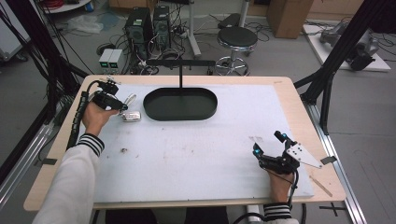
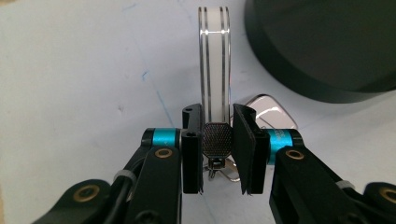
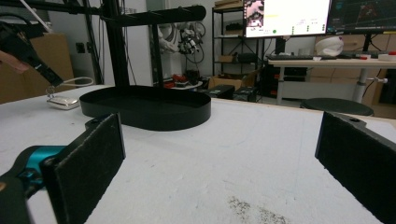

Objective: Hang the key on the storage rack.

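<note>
White and thin, the strap (image 2: 213,60) stands upright between the jaws of the left gripper (image 2: 217,148), which is pinching it near a small metal mesh piece (image 2: 217,139). From the high view, the left gripper (image 1: 113,103) is at the far left of the tabletop (image 1: 196,154), just left of the black oval tray (image 1: 180,103). A small silver case (image 1: 131,116) lies on the tabletop just beside this gripper, and the strap seems to be attached to it by a little ring, though I cannot tell the link exactly. The right gripper (image 1: 268,143) rests near the right edge, well apart from everything, and its jaws are spread wide with nothing between them.

I judge that the step in hand is lifting the strapped thing to carry it toward the tray, maybe to hang it on the black stand (image 1: 180,62) that rises behind it. To do it well, the person should keep the pinch firm and raise the hand straight up, slowly, so the case does not swing. The strap is smooth and narrow, so it could slip sideways out of the pads if the wrist turns quickly. Moving to the right only after the case hangs free of the tabletop will avoid dragging it against the tray wall.
</note>
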Tool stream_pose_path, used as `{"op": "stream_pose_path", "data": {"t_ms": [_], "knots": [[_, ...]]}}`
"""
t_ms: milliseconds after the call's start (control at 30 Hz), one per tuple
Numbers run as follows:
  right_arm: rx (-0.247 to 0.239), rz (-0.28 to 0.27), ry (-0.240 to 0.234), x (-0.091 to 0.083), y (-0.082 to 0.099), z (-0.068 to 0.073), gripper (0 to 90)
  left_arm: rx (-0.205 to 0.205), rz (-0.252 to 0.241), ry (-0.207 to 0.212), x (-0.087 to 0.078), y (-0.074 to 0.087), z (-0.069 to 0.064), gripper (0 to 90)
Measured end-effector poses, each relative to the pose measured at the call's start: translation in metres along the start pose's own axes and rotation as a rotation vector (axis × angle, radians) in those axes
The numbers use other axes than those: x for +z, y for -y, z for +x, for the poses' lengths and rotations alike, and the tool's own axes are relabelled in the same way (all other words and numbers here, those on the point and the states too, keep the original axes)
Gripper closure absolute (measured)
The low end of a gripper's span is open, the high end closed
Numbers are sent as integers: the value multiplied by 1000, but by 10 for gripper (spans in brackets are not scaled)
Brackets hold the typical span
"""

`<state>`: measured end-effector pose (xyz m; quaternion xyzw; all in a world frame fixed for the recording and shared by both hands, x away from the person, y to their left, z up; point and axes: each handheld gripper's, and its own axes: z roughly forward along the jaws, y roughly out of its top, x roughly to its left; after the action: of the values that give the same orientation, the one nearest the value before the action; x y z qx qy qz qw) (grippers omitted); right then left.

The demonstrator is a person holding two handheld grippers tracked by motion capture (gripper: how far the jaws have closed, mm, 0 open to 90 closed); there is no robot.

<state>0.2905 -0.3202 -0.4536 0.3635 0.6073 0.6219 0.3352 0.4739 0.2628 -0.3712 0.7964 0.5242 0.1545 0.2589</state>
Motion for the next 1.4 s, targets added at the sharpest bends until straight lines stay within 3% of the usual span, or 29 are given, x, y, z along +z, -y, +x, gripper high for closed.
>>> {"op": "stream_pose_path", "data": {"t_ms": [367, 500, 1067, 1133, 1200, 1400], "knots": [[-3, 1, 1, 0, 0, 0, 4, 63, -109, 87, -16, -2, -5, 741], [-2, 1, 1, 0, 0, 0, 4, 64, -156, 121, -22, -2, -5, 741], [-7, 0, 2, 0, 0, 0, 5, 145, -319, 269, -40, 0, -13, 740], [-7, 0, 2, 0, 0, 0, 5, 190, -346, 292, -42, 0, -15, 740], [-6, -1, 2, 0, 0, 0, 4, 209, -367, 310, -44, 0, -19, 740], [-11, -2, 0, 0, 0, 0, 4, 215, -445, 370, -50, -2, -24, 740]]}}
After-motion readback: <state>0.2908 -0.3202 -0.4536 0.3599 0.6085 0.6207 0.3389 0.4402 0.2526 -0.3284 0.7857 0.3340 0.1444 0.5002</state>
